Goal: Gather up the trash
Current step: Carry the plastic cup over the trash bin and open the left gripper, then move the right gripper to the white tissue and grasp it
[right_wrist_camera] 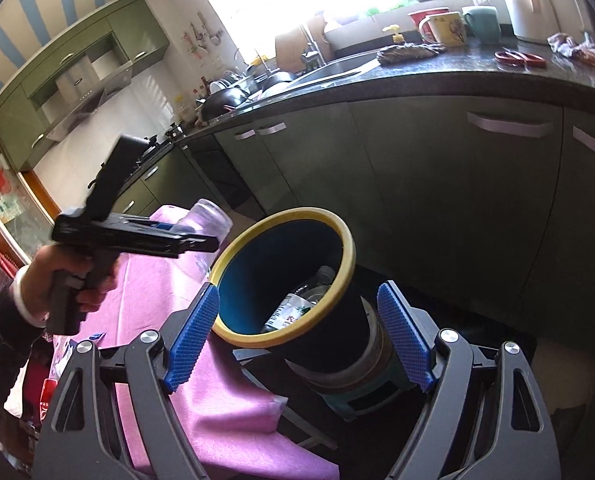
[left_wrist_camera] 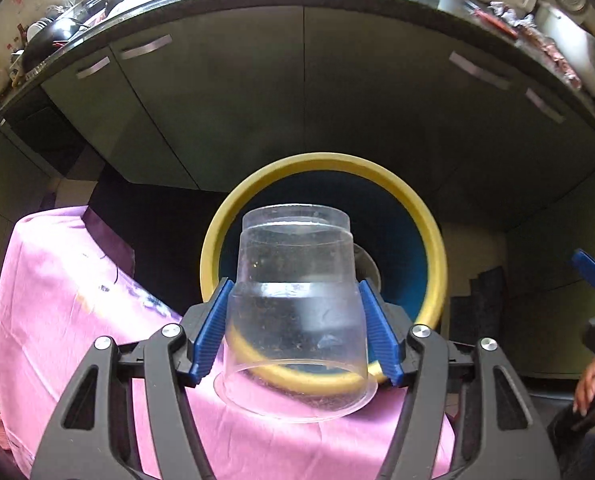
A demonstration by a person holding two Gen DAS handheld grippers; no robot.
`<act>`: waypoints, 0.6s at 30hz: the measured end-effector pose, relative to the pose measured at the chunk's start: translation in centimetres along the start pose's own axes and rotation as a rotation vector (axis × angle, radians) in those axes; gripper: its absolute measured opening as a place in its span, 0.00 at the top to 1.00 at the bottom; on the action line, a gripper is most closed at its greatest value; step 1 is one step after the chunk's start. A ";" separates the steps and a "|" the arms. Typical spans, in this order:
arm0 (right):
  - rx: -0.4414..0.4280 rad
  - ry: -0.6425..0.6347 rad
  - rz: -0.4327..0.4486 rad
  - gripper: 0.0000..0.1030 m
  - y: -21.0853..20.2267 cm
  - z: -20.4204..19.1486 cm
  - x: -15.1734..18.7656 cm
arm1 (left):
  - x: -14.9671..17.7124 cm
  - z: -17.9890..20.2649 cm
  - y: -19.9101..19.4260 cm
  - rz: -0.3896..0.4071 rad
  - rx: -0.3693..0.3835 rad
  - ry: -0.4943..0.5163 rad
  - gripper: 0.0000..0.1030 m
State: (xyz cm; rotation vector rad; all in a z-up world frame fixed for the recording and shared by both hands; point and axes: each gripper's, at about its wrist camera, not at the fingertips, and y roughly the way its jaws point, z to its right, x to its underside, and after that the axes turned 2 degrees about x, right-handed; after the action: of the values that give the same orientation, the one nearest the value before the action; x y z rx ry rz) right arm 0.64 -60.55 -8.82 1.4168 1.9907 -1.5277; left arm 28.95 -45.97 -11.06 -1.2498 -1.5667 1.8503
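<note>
My left gripper (left_wrist_camera: 295, 328) is shut on a clear plastic cup (left_wrist_camera: 295, 300), held on its side with its bottom toward the mouth of a dark bin with a yellow rim (left_wrist_camera: 433, 248). The right wrist view shows that gripper (right_wrist_camera: 193, 236) with the cup (right_wrist_camera: 209, 216) above the pink-covered table, left of the bin (right_wrist_camera: 281, 272). The bin tilts toward me and holds a plastic bottle (right_wrist_camera: 297, 304). My right gripper (right_wrist_camera: 297, 332) is open and empty, its fingers on either side of the bin but apart from it.
A table under a pink cloth (left_wrist_camera: 77, 300) stands left of the bin. Green cabinets (right_wrist_camera: 437, 168) carry a dark counter (right_wrist_camera: 457, 76) with a sink, mugs, red scissors and dishes. The bin rests on a small stool (right_wrist_camera: 361, 396).
</note>
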 end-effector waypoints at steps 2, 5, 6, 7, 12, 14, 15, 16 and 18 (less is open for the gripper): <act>0.000 0.011 -0.004 0.21 0.1 0.5 0.0 | -1.0 -0.2 1.2 -0.013 -0.017 -0.006 0.32; -0.002 0.015 -0.012 0.21 0.5 0.6 -0.1 | -1.3 -1.0 0.6 0.010 -0.004 -0.044 0.23; -0.003 0.013 -0.015 0.21 0.5 0.5 0.0 | -1.3 -1.2 0.2 0.019 0.008 -0.048 0.23; -0.005 0.009 -0.018 0.21 0.6 0.4 0.0 | -1.0 -1.4 -0.6 0.032 0.021 -0.053 0.23; -0.024 -0.013 -0.036 0.21 1.2 -1.4 0.3 | 1.2 -3.5 -5.8 0.132 0.074 -0.106 0.20; -0.040 -0.031 -0.048 0.20 1.4 -2.4 0.4 | 3.2 -4.5 -8.9 0.199 0.090 -0.132 0.15; -0.050 -0.046 -0.058 0.20 1.6 -3.1 0.5 | 4.6 -5.1 -10.6 0.235 0.097 -0.144 0.14; -0.058 -0.060 -0.066 0.20 1.8 -3.7 0.6 | 6.0 -5.7 -12.1 0.265 0.101 -0.156 0.13; -0.082 -0.091 -0.082 0.19 2.2 -5.3 0.8 | 8.7 -6.8 -14.9 0.316 0.102 -0.181 0.13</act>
State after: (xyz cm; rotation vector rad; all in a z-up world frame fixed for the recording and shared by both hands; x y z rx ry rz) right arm 3.80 -55.68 -8.50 1.2261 2.0544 -1.4972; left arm 26.71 -31.19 -0.16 -1.3807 -1.4043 2.2667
